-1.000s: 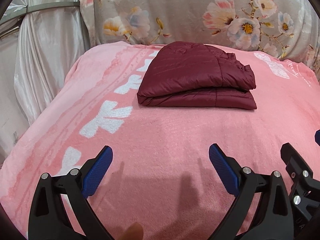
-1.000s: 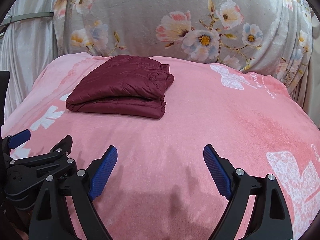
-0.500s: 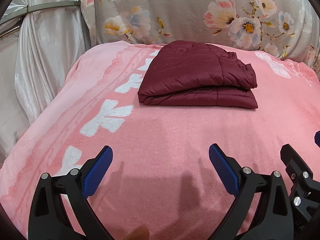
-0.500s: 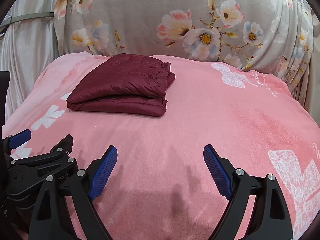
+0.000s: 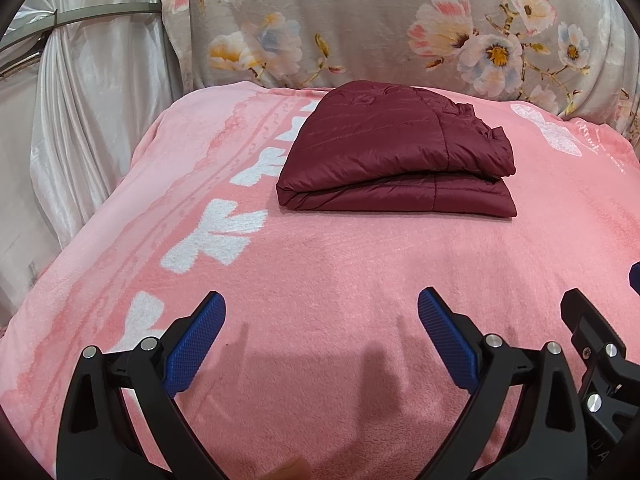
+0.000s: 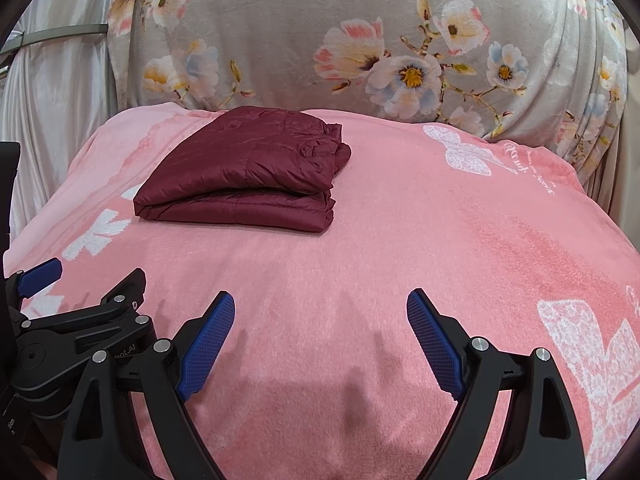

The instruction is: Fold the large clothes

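Maroon quilted jacket [image 5: 396,152]: folded, far on pink blanket [image 5: 320,280]; likely light, puffy, slippery, springy; grasp at layered near edge. Left gripper [image 5: 322,322], right gripper [image 6: 320,318]: fingers apart, empty, well short

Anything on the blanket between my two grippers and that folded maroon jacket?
Nothing visible. Only bare pink blanket lies between the open left gripper, the open right gripper and the folded jacket.

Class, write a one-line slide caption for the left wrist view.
Folded maroon jacket resting on a pink blanket, left gripper open and empty.
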`<action>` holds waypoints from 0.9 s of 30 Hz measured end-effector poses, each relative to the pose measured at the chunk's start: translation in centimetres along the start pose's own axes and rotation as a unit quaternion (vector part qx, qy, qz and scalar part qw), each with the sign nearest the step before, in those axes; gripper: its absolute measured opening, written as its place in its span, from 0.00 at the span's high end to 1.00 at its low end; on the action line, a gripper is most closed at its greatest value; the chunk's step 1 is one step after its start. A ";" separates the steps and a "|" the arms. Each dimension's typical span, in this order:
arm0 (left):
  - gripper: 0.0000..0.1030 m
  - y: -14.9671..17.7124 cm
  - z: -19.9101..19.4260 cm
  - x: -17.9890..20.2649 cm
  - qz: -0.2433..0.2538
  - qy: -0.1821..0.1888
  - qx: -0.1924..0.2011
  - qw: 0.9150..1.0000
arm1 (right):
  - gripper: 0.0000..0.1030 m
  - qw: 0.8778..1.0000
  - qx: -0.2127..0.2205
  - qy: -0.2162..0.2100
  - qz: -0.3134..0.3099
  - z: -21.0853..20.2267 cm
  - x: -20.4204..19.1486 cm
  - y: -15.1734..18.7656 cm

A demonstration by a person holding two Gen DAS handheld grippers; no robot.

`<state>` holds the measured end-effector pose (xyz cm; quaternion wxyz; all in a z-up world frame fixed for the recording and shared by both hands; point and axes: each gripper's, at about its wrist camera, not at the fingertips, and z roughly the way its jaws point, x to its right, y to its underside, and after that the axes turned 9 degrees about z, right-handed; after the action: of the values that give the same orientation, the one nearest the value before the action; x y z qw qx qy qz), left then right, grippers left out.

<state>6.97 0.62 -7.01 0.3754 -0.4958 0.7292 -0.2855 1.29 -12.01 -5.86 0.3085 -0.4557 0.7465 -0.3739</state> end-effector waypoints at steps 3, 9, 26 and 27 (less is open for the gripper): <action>0.08 0.0 0.0 0.0 0.000 0.000 0.000 1.000 | 0.17 1.000 0.000 0.000 0.000 0.0 0.0 0.0; 0.08 0.0 0.0 0.0 0.000 -0.001 0.000 1.000 | 0.17 1.000 0.000 0.000 0.000 0.0 0.0 0.0; 0.08 0.0 0.0 0.0 0.001 -0.001 0.000 1.000 | 0.17 1.000 -0.001 -0.001 0.000 0.1 0.2 0.0; 0.08 0.0 0.0 0.0 0.001 -0.002 0.001 1.000 | 0.17 1.000 -0.001 -0.001 0.000 0.1 0.2 0.0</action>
<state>6.99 0.64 -7.03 0.3771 -0.4954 0.7289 -0.2848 1.29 -12.26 -5.94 0.3087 -0.4564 0.7464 -0.3732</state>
